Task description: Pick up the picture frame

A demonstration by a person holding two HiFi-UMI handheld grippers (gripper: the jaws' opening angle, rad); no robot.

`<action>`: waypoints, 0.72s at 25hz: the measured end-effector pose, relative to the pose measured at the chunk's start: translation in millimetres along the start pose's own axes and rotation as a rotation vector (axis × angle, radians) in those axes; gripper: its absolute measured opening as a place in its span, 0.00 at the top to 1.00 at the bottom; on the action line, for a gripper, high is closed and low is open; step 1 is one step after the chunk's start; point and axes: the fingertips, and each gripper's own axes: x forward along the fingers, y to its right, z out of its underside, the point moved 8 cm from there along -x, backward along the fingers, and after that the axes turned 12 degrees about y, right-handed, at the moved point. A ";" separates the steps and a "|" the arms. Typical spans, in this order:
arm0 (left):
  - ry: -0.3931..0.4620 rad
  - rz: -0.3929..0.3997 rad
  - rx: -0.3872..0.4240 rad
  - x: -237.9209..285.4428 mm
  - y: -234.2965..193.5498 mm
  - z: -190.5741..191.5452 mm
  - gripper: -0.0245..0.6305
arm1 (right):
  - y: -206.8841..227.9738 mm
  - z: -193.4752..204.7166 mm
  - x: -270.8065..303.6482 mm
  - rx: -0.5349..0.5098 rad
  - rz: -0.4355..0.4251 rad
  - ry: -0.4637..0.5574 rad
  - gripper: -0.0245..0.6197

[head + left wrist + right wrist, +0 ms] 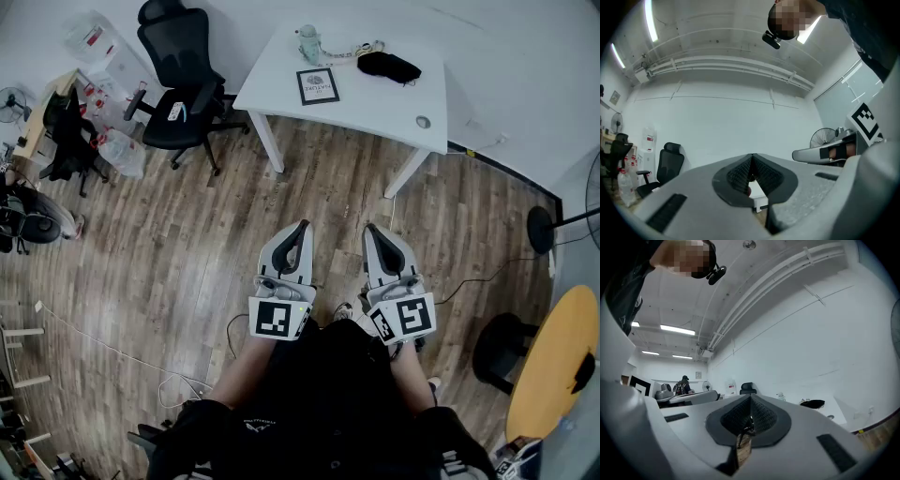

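The picture frame (317, 85), dark-edged with a pale print, lies flat on the white table (375, 103) at the far side of the room. Beside it are a pale jar (308, 42), a coiled cable and a black cloth-like item (389, 66). Both grippers are held close to the person's body over the wooden floor, well short of the table. The left gripper (302, 228) (751, 157) has its jaws together with nothing between them. The right gripper (371, 230) (750, 399) is likewise shut and empty. The right gripper view shows the jar (780, 395) and black item (813, 403), not the frame.
A black office chair (183, 70) stands left of the table, another chair (66, 131) and plastic bags further left. A fan base (539, 225) and a round yellow table (553, 366) are at the right. Cables (122, 356) trail across the floor.
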 end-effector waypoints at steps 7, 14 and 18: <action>0.003 -0.029 0.027 -16.3 52.8 -3.3 0.95 | 20.7 -22.4 -37.0 -0.012 -0.039 0.028 0.96; 0.025 -0.047 0.042 -15.8 77.1 -12.1 0.95 | 15.7 -29.8 -52.0 0.002 -0.084 0.046 0.96; 0.024 -0.048 0.042 -18.2 83.4 -14.4 0.95 | 18.3 -28.2 -59.3 0.025 -0.089 0.039 0.96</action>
